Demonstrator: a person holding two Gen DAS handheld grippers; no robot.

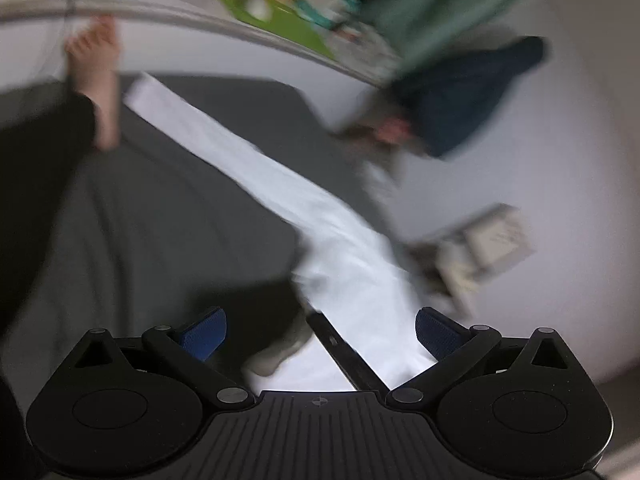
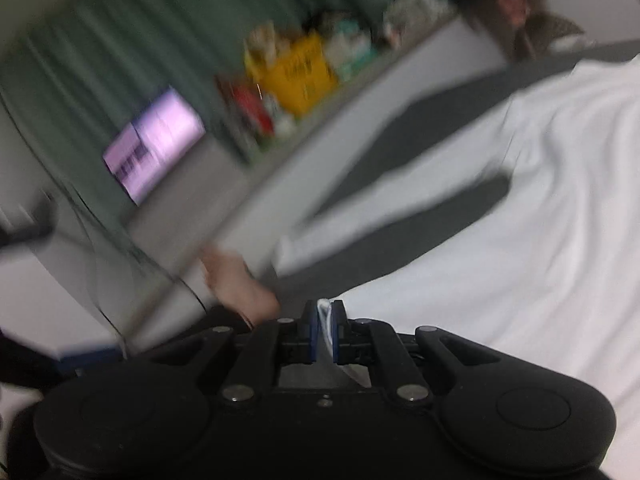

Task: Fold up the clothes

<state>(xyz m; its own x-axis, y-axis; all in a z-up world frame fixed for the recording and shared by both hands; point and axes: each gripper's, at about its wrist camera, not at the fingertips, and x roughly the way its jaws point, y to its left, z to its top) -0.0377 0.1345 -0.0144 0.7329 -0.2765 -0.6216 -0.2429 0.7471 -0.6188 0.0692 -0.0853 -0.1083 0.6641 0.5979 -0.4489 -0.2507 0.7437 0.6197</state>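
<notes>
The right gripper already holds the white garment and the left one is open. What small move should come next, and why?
Probably close the left hand-held gripper on the white long-sleeved garment. Its jaws stand wide open with that cloth between them, while the right hand-held gripper already pinches an edge. A second grip would allow the fold over the grey sheet.

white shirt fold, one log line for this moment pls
left gripper: open, above white shirt | right gripper: fingers shut on shirt edge | shirt on grey sheet | views blurred
</notes>
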